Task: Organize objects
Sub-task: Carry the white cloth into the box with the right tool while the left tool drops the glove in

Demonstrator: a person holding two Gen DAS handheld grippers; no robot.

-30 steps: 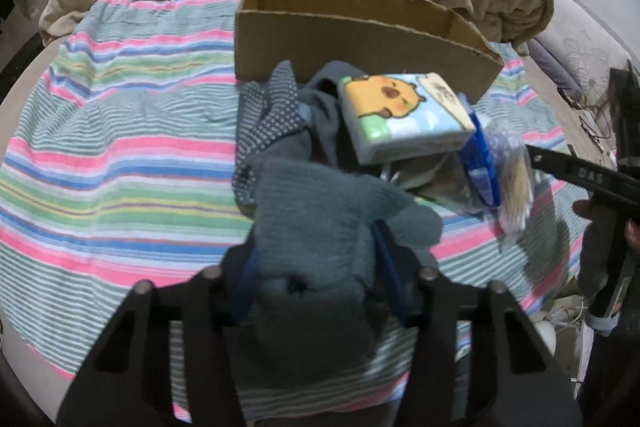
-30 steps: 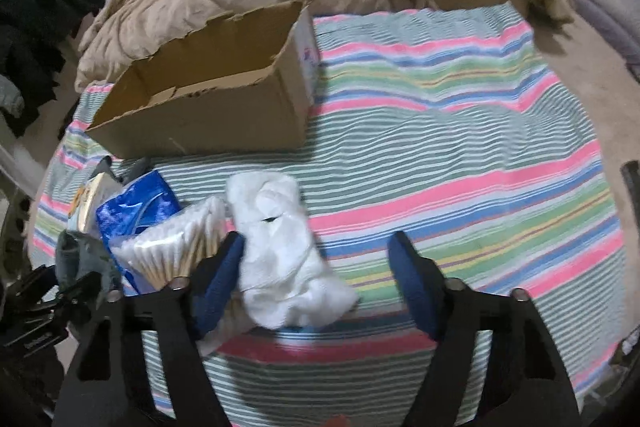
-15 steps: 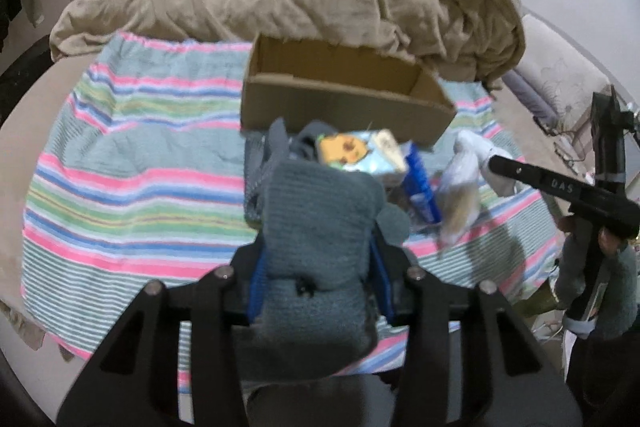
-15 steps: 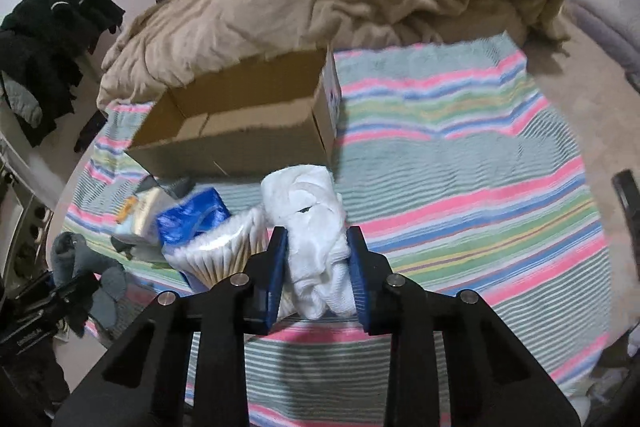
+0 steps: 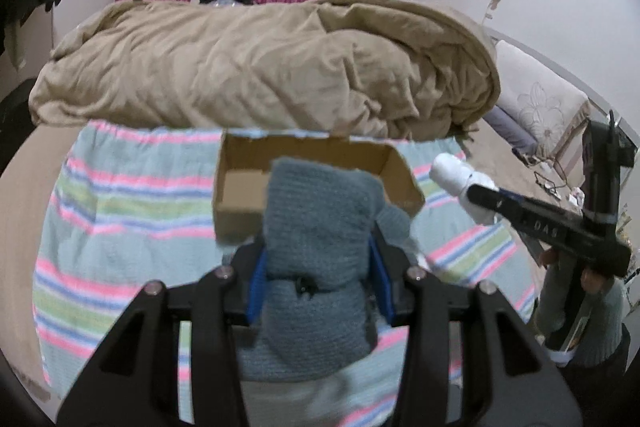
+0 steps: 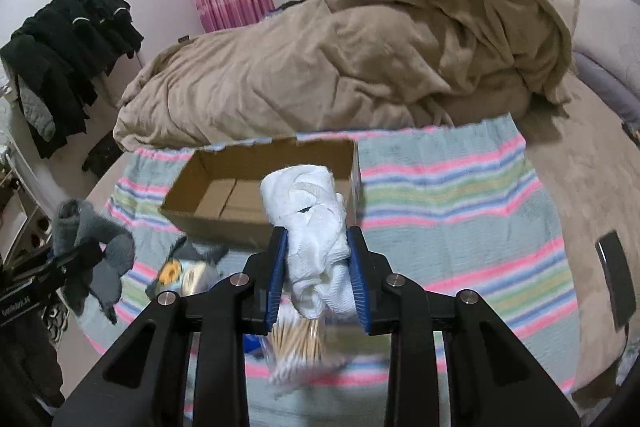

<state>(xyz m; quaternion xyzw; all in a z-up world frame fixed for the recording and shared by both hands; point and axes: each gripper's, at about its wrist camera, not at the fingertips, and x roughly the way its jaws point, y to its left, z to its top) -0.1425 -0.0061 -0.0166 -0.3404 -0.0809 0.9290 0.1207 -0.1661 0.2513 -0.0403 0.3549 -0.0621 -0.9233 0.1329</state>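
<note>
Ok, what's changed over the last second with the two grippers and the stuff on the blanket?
The right gripper closed on the white cloth and lifted it off the striped blanket. The left gripper, already clamped on the grey knit, raised it too. The cardboard box, cotton swabs and tissue pack stayed put.
</note>
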